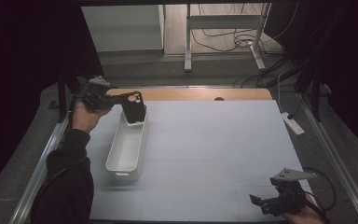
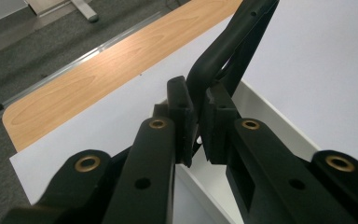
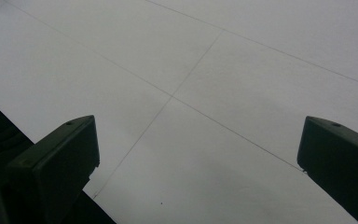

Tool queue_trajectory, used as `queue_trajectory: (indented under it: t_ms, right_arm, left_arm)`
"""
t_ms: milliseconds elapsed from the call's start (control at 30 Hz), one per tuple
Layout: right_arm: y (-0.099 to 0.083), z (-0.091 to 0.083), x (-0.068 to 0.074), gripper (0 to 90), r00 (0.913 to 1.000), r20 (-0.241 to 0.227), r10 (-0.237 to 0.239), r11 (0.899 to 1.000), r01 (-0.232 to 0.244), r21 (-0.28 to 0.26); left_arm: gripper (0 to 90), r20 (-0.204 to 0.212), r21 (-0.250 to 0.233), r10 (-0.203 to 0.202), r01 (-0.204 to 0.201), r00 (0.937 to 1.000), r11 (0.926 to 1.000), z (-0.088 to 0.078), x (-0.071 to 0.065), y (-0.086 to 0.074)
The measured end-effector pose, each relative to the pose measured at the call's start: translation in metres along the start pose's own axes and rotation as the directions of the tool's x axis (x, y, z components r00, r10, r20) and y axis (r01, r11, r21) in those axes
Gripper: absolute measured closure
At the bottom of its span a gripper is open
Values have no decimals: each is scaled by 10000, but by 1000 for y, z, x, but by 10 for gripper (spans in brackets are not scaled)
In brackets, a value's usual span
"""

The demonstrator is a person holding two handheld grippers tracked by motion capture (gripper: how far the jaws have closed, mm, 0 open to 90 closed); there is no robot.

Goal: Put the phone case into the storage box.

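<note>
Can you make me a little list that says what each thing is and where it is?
Held thing: black plastic phone case with round camera holes, above the bin's far end
Holder: left hand-held gripper, shut on the case's edge
Bin: long white plastic bin, on the table's left side
Other hand: right hand-held gripper, open, near the front right corner
Table: pale grey table top

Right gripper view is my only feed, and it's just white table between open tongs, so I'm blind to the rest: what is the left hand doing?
Observer: The left tongs are shut on a black phone case.
Operator: Held over what?
Observer: Over the far end of a long white bin.
</note>
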State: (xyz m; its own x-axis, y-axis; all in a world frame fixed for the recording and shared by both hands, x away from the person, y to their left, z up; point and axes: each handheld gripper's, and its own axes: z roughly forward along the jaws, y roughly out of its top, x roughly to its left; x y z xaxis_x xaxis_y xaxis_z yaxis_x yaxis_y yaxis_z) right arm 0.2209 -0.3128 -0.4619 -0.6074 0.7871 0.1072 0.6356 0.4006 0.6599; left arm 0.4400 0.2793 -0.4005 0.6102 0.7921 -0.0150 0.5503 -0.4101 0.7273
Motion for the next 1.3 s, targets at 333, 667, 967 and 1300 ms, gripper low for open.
queue_trajectory:
  t_ms: [333,667,967,1300]
  right_arm:
    - [0,0,0,0,10000,-28,57,10000,-57,26]
    - [0,0,-1,0,10000,-49,71,10000,-71,33]
    - [0,0,-1,0,9999,-79,69,10000,-68,45]
    - [0,0,-1,0,9999,-72,81,10000,-81,27]
  left_arm:
    - [832,-215,-54,37,-38,9998,10000,12,3,-3]
    - [830,-447,-285,127,-140,9989,9995,23,4,-5]
    - [805,-938,-483,98,-144,9955,9987,29,7,-5]
    - [729,-1225,-562,-554,488,9909,9972,35,9,-5]
